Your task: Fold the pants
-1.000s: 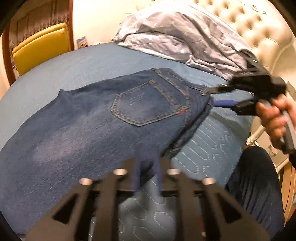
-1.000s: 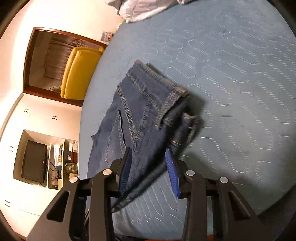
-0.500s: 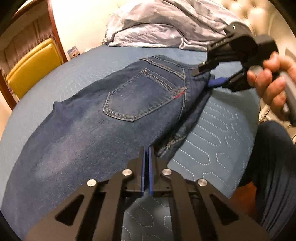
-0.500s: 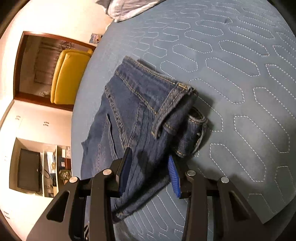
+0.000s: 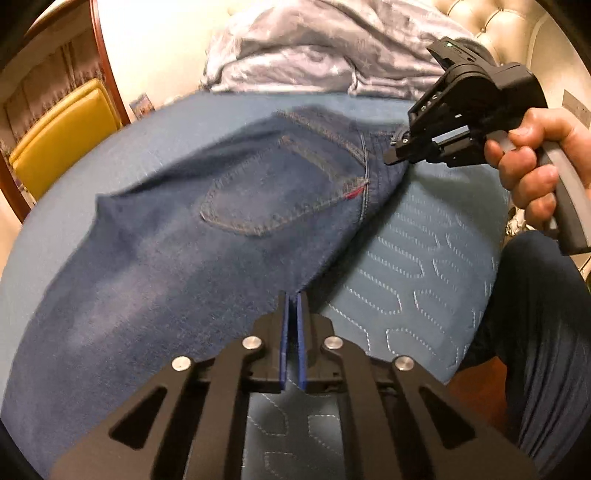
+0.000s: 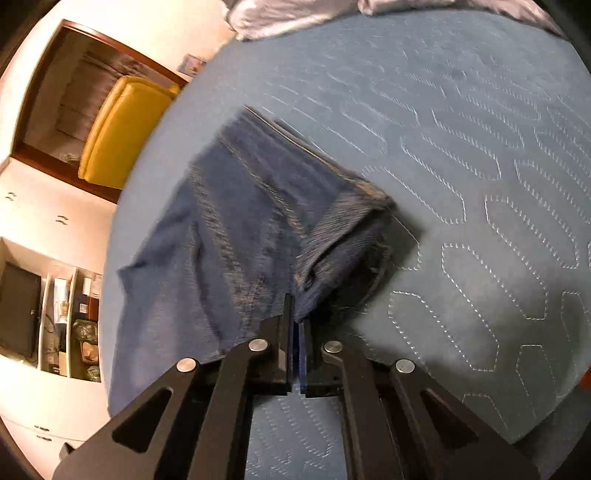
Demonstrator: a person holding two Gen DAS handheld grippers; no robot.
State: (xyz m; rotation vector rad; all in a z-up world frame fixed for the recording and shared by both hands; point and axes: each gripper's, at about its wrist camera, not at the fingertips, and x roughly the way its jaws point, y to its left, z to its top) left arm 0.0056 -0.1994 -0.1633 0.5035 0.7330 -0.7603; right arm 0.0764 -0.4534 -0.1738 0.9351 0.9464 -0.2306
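Blue jeans (image 5: pixel 177 236) lie folded lengthwise on a blue quilted bed (image 5: pixel 417 258), back pocket up. My left gripper (image 5: pixel 292 299) is shut on the near edge of the jeans at the crotch seam. At the upper right of the left wrist view, a hand holds my right gripper (image 5: pixel 392 157), which pinches the waistband corner. Seen from the right wrist, the jeans (image 6: pixel 236 236) spread to the left and the right gripper (image 6: pixel 294 314) is shut on the waistband fabric just ahead of its blue pads.
A grey crumpled blanket (image 5: pixel 314 55) lies at the head of the bed by a tufted headboard (image 5: pixel 491 22). A yellow chair (image 5: pixel 55 136) stands beyond the bed's far side. The person's dark-trousered leg (image 5: pixel 543 332) is at the bed's right edge. Shelves (image 6: pixel 66 325) are on the wall.
Both grippers closed on the jeans: the left on the near edge first, the right on the waistband afterwards. The left gripper also dropped closer to the fabric.
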